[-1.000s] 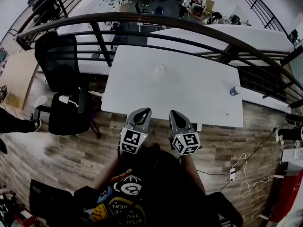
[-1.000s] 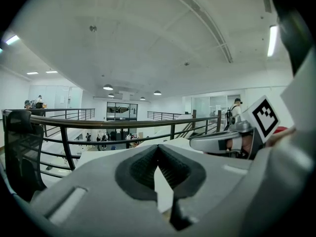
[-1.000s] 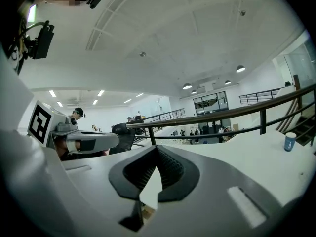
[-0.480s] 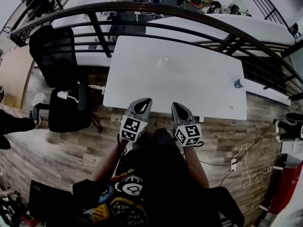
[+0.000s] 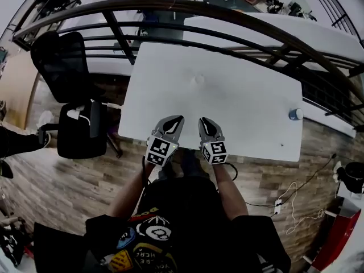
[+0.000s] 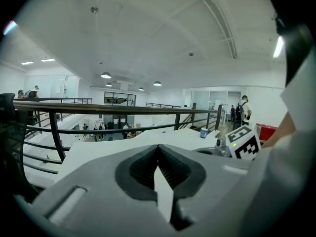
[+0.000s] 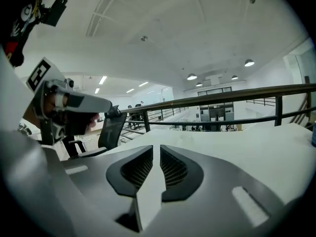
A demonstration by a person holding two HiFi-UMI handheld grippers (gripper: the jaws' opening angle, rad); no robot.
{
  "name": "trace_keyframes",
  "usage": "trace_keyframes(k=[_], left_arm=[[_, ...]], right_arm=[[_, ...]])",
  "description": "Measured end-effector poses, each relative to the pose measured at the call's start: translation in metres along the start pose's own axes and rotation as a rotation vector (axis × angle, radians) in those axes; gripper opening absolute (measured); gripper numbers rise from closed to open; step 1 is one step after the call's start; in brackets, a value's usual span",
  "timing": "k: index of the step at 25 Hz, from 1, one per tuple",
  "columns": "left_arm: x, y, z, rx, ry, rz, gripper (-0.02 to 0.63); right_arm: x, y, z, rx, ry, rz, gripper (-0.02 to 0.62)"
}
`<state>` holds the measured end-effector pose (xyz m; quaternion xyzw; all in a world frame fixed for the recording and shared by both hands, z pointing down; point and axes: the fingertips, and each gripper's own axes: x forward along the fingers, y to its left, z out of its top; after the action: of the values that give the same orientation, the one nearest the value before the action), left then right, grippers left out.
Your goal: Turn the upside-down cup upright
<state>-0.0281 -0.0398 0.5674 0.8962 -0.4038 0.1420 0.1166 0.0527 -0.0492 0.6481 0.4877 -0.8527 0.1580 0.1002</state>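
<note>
A small clear cup (image 5: 199,79) stands on the white table (image 5: 244,101) toward its far side; I cannot tell which way up it is. Both grippers hover side by side over the table's near edge, well short of the cup. My left gripper (image 5: 176,120) (image 6: 158,147) is shut, pads meeting with nothing between them. The jaws of my right gripper (image 5: 204,121) (image 7: 156,147) are opening: a narrow slit shows between the pads, with nothing in it. The right gripper's marker cube (image 6: 245,143) shows in the left gripper view.
A blue cup (image 5: 295,114) (image 6: 204,132) sits at the table's right edge. A dark railing (image 5: 227,27) runs behind the table. A black office chair (image 5: 68,73) stands to the left. White cables (image 5: 296,209) lie on the wooden floor at right.
Both grippers have moved forward from in front of the table to over its near edge, and they have come closer together.
</note>
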Motion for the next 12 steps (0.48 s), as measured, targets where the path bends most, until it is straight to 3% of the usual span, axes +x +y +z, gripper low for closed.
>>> trace_keyframes(k=[5,10,12], left_arm=[[0.056,0.028,-0.008,-0.031,0.028,0.063,0.005],[0.098,0.061,-0.007,-0.035,0.047,0.123,0.005],[0.104,0.069,-0.006,-0.043,0.052,0.137,0.005]], right_arm=[[0.068,-0.052,-0.022,-0.017,0.073,0.037,0.119],[0.131,-0.101,-0.045,-0.054,0.145,0.013,0.303],[0.151,-0.118,-0.049,-0.042,0.17,-0.011,0.347]])
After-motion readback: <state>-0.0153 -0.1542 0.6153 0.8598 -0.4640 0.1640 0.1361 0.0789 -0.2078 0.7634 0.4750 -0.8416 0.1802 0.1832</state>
